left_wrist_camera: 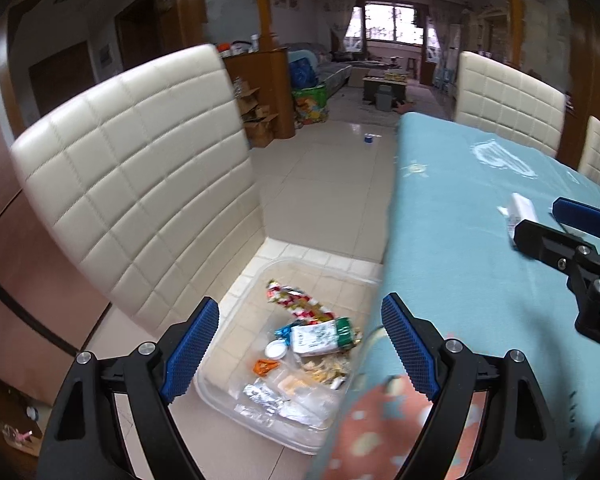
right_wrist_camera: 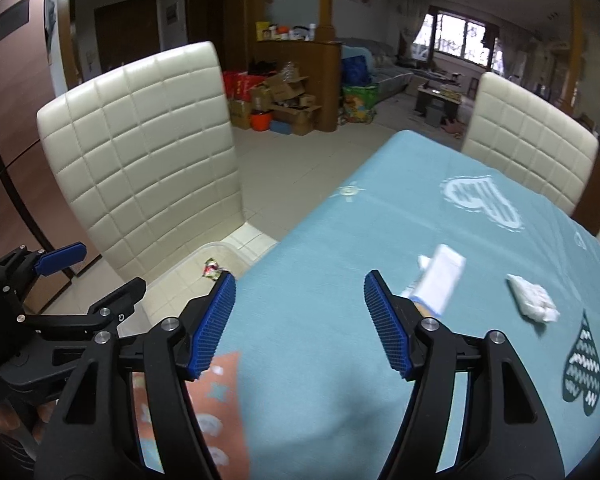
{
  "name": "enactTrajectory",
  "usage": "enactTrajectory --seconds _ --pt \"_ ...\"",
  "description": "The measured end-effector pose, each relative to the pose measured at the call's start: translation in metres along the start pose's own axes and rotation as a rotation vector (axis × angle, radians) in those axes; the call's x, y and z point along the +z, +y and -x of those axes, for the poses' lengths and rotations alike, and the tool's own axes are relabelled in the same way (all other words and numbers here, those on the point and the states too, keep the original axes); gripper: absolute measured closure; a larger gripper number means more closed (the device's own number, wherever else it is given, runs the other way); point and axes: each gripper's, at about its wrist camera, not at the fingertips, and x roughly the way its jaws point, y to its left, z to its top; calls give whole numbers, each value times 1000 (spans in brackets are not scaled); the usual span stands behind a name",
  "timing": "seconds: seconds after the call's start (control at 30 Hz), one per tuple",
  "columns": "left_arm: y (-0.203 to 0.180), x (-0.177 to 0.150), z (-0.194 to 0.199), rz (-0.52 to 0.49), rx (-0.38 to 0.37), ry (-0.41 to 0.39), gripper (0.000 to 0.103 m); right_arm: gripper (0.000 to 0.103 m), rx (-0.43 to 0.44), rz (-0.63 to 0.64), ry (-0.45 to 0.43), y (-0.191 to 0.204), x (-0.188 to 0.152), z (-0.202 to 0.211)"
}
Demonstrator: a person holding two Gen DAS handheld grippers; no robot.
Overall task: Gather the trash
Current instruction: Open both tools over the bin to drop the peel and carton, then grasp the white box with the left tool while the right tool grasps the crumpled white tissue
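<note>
Both the left gripper (left_wrist_camera: 300,344) and right gripper (right_wrist_camera: 300,322) gape empty; wrappers (left_wrist_camera: 312,344) fill the bin (left_wrist_camera: 220,398) below, while a packet (right_wrist_camera: 440,280) and tissue (right_wrist_camera: 534,300) wait ahead.

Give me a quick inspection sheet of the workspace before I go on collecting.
Surface: table under a blue cloth, heart prints.
Job's things: clear bin on the chair seat, holding wrappers; a white packet and a crumpled tissue lie on the cloth.
Clutter: nothing seen on the table besides the trash.
Grippers: left gripper open above the bin, empty; right gripper open over the cloth, empty.
Cables: nothing seen.
Surroundings: cream chairs, cardboard boxes, tiled floor.
</note>
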Motion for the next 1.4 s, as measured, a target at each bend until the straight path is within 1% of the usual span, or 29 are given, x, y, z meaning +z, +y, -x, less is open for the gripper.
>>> enactTrajectory --seconds 0.03,0.17,0.37,0.6,0.73,0.83,0.9,0.97,1.13,1.27,1.33,1.4 --pt "-8 2 2 -11 -9 -5 22 33 -16 -1 -13 -5 -3 6" --pt "-36 9 12 -55 -38 -20 22 25 -76 -10 -55 -28 -11 26" --pt "-71 22 19 -86 -77 -29 22 17 -151 -55 -93 -68 -20 47" --pt "-120 35 22 -144 -91 -68 22 16 -204 -127 -82 -118 -32 50" --pt "-145 41 10 -160 -128 -42 22 16 -237 -157 -52 -147 -39 40" --pt "-164 43 -2 -183 -129 -25 22 19 -252 -180 -19 -170 -45 30" --pt "-174 44 -11 -199 -132 -11 22 27 -252 -194 4 -183 -48 25" --pt "-186 45 -21 -217 -134 6 22 31 -253 -213 30 -197 -50 17" --pt "-210 47 -43 -259 -143 52 22 31 -263 -249 67 -222 -49 -2" --pt "-229 46 -57 -310 -139 65 22 31 -255 -267 87 -234 -45 -20" --pt "-235 46 -65 -322 -138 78 22 33 -250 -276 105 -237 -44 -30" --pt "-238 47 -72 -322 -141 93 22 38 -253 -283 122 -237 -43 -38"
